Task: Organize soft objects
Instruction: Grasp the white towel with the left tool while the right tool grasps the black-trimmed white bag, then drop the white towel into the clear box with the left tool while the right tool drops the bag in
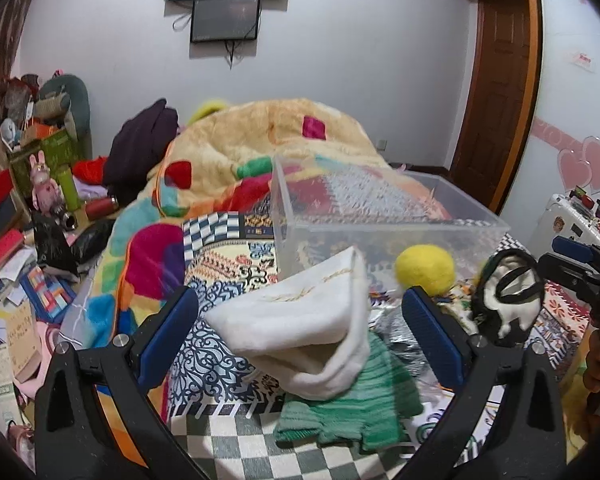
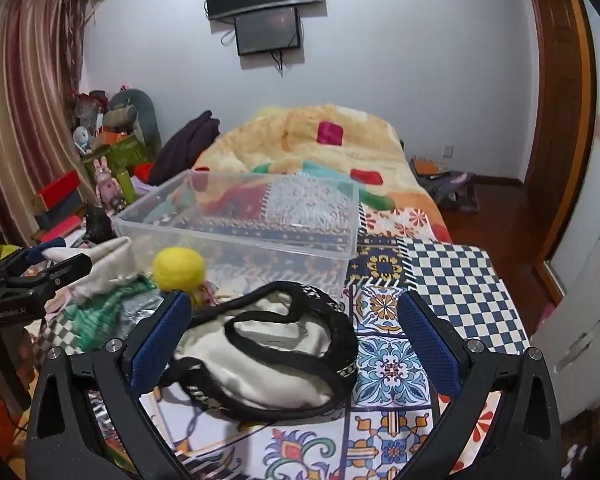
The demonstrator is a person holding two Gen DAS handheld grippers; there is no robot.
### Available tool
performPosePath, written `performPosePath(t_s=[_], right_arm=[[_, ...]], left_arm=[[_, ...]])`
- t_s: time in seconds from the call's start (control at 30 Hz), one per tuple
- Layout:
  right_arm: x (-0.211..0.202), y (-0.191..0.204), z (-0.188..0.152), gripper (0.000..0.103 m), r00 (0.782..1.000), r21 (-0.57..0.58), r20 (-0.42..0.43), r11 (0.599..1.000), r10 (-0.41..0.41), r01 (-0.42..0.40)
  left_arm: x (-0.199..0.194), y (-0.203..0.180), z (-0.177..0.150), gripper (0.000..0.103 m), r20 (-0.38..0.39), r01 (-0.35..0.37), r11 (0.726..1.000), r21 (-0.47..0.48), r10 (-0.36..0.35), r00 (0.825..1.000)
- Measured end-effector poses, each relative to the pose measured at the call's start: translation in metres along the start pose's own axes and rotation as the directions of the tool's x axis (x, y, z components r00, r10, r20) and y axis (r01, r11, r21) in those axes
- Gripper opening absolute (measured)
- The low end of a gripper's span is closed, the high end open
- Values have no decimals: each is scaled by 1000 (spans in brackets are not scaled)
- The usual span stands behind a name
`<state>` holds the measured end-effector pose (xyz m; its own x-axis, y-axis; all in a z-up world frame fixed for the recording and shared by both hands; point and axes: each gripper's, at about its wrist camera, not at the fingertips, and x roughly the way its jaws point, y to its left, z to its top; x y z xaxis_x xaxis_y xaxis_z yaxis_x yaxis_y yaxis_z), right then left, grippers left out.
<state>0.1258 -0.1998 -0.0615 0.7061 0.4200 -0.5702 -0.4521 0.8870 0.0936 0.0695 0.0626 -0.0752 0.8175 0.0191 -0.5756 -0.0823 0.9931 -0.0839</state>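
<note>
A clear plastic bin (image 1: 380, 216) stands on the patterned bed; it also shows in the right wrist view (image 2: 236, 236). In front of it lie a white folded cloth (image 1: 300, 320), a green knitted piece (image 1: 348, 412), a yellow felt ball (image 1: 425, 268) and a white satin item with black trim (image 1: 508, 300). My left gripper (image 1: 296, 332) is open, its jaws on either side of the white cloth. My right gripper (image 2: 296, 340) is open around the satin item (image 2: 268, 356). The ball (image 2: 178, 268) and the green piece (image 2: 96, 312) lie to its left.
A fluffy colourful blanket (image 1: 260, 140) is heaped behind the bin. Boxes, toys and bottles (image 1: 40, 184) crowd the floor to the left. A white cabinet (image 2: 580, 320) stands at the right, next to a wooden door (image 2: 556, 120).
</note>
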Motion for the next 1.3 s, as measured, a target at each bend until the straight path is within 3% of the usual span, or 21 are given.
performPosePath(t_s=[0.13, 0.23, 0.3, 0.5, 0.7, 1.03, 1.3], right_arm=[[17, -10, -3, 85, 998, 31, -65, 999, 23, -21], [28, -16, -12, 68, 992, 61, -114, 997, 46, -39], [32, -18, -17, 47, 988, 77, -138, 996, 65, -55], [27, -19, -17, 26, 989, 82, -132, 995, 63, -52], [11, -8, -7, 21, 996, 51, -80, 998, 49, -45], [-27, -2, 27, 20, 995, 17, 62, 997, 75, -76], [-34, -4, 52, 20, 987, 7, 155, 999, 48, -50]], left_arm=[[14, 4, -4, 101, -43, 10, 999, -35, -12, 999], [16, 6, -5, 87, -55, 31, 999, -40, -33, 998], [18, 5, -7, 76, -67, 35, 998, -42, -38, 997], [20, 4, -9, 44, -87, 68, 996, -50, -72, 994], [4, 0, -6, 31, -49, 69, 997, -32, -71, 996], [-43, -8, 20, 30, 73, 100, 995, 7, -101, 992], [-48, -18, 49, 30, 122, 107, 993, 56, -113, 986]])
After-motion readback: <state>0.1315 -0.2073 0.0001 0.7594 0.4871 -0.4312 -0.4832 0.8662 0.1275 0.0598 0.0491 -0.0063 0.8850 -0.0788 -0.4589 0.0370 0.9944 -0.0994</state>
